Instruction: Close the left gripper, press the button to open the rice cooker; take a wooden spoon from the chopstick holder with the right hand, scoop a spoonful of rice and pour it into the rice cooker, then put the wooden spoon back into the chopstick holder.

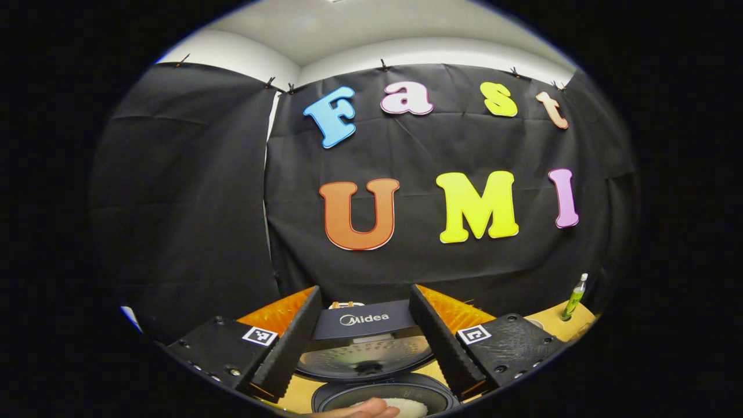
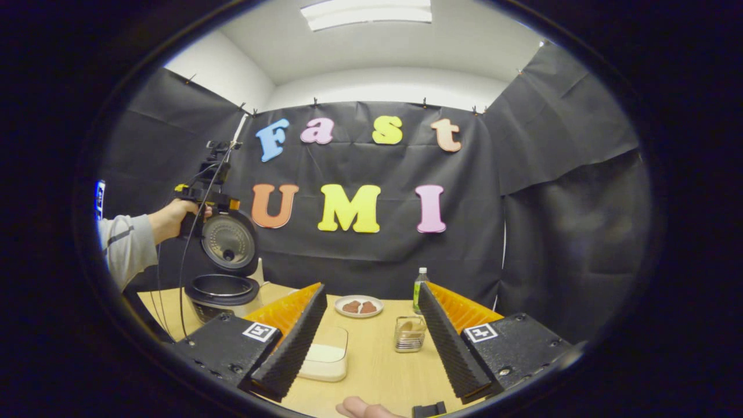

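Currently, we find the rice cooker (image 2: 222,293) standing at the left end of the desk (image 2: 377,366) with its lid (image 2: 228,242) raised upright, the inner face turned toward the room. In the left gripper view, the left gripper (image 1: 367,342) hangs above the cooker with its jaws spread wide and nothing between them; white rice (image 1: 400,406) lies in the pot below. In the right gripper view, we see that same gripper farther off, held by a hand (image 2: 172,219) in a grey sleeve (image 2: 123,247), just beside the top of the lid.

The right gripper (image 2: 371,339) is likewise released, jaws parted and empty, low over the desk. Between its fingers we note a clear container of rice (image 2: 327,354) on the left and the wire chopstick holder (image 2: 410,335) on the right, with the wooden spoon (image 2: 408,327) resting inside it. Beyond these stand a plate (image 2: 359,306) bearing brown pieces and a green bottle (image 2: 419,289), near the back edge.
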Tool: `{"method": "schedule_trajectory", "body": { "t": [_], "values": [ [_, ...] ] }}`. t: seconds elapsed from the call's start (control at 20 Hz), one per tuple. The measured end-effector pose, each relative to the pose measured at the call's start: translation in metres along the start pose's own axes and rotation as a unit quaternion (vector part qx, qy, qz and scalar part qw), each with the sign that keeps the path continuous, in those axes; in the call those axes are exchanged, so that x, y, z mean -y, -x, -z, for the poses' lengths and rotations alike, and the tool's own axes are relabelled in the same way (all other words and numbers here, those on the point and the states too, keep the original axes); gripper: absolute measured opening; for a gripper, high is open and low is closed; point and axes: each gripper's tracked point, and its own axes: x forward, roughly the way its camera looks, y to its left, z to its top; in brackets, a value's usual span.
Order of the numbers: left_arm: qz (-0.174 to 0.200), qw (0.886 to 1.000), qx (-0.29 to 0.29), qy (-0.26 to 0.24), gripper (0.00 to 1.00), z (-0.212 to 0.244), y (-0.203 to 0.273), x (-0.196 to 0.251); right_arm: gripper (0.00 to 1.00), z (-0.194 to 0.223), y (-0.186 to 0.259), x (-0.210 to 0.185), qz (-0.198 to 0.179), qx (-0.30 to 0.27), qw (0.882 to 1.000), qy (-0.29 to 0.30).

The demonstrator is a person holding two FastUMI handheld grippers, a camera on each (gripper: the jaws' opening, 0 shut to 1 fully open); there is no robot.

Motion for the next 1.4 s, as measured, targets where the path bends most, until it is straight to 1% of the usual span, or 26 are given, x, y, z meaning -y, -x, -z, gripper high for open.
{"method": "schedule_trajectory", "body": {
  "t": [0.1, 0.2, 0.25, 0.35, 0.45, 0.55, 0.65, 0.75, 0.9, 0.95, 1.0, 1.15, 1.3, 1.4],
  "values": [
    [-0.007, 1.0, -0.003, -0.01, 0.99, 0.0, -0.005, -0.002, 1.0, 0.001, -0.001, -0.003, 0.0, -0.002, 1.0, -0.007],
    [-0.021, 1.0, -0.016, 0.002, 0.99, -0.001, -0.011, -0.003, 1.0, 0.001, 0.002, -0.012, -0.008, -0.004, 1.0, -0.016],
    [-0.021, 1.0, -0.018, 0.002, 1.0, 0.0, -0.013, -0.002, 1.0, 0.001, 0.002, -0.015, -0.014, -0.005, 1.0, -0.019],
    [-0.018, 1.0, -0.025, 0.008, 0.99, 0.0, -0.021, -0.002, 1.0, 0.001, 0.004, -0.02, -0.02, -0.006, 1.0, -0.014],
    [-0.016, 0.999, -0.03, 0.004, 1.0, 0.001, -0.031, -0.003, 1.0, 0.0, 0.004, -0.02, -0.015, -0.005, 1.0, -0.006],
    [-0.008, 1.0, -0.029, 0.003, 1.0, 0.003, -0.03, -0.003, 1.0, 0.001, 0.003, -0.023, -0.01, -0.007, 1.0, -0.007],
    [-0.005, 0.999, -0.032, 0.018, 1.0, 0.003, -0.029, 0.0, 1.0, 0.007, 0.001, -0.028, -0.012, -0.015, 1.0, -0.006],
    [-0.004, 0.999, -0.035, 0.01, 1.0, 0.002, -0.028, -0.002, 1.0, 0.009, 0.001, -0.03, -0.01, -0.018, 1.0, 0.002],
    [-0.003, 0.999, -0.045, 0.015, 1.0, 0.005, -0.007, 0.006, 1.0, 0.005, 0.004, -0.031, -0.001, -0.014, 1.0, 0.008],
    [-0.002, 0.999, -0.049, 0.011, 0.92, 0.011, 0.009, 0.008, 1.0, 0.003, 0.006, -0.033, 0.0, -0.013, 1.0, 0.01],
    [-0.001, 0.999, -0.05, 0.008, 1.0, 0.012, 0.02, 0.009, 1.0, 0.002, 0.008, -0.034, 0.003, -0.012, 1.0, 0.016],
    [0.004, 0.999, -0.053, 0.01, 1.0, 0.018, 0.039, 0.014, 1.0, 0.0, 0.013, -0.035, 0.017, -0.011, 0.999, 0.035],
    [0.006, 0.997, -0.074, 0.016, 1.0, 0.033, 0.06, 0.022, 1.0, -0.004, 0.021, -0.04, 0.017, -0.012, 0.999, 0.04],
    [0.015, 0.995, -0.092, 0.023, 1.0, 0.044, 0.072, 0.029, 1.0, -0.009, 0.027, -0.04, 0.018, -0.008, 0.999, 0.045]
  ]
}}
